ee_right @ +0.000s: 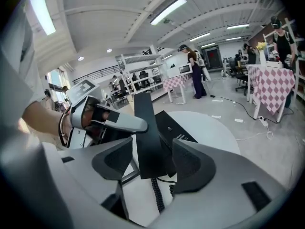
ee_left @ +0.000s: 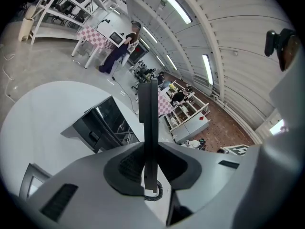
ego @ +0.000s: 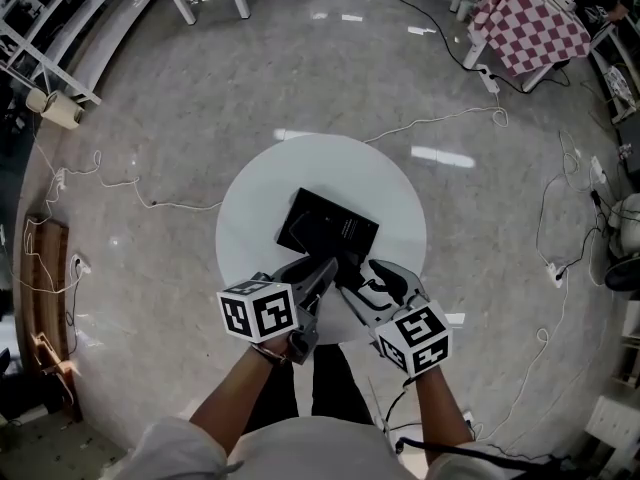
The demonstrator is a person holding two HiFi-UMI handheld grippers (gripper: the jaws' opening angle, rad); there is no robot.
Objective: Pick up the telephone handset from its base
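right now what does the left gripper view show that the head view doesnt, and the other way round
Left gripper view only: the left gripper clamped on the edge-on handset, coiled cord below. Head view only: the person's forearms, the table as a full round outline. Both: the black base on that white table.

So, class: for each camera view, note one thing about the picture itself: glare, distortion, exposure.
Head view: ceiling lights glare off the glossy floor, and the fisheye curves the room's edges. Left gripper view: the ceiling strip lights bow into arcs, corners black. Right gripper view: one strip light is blown out, the handset sharp.
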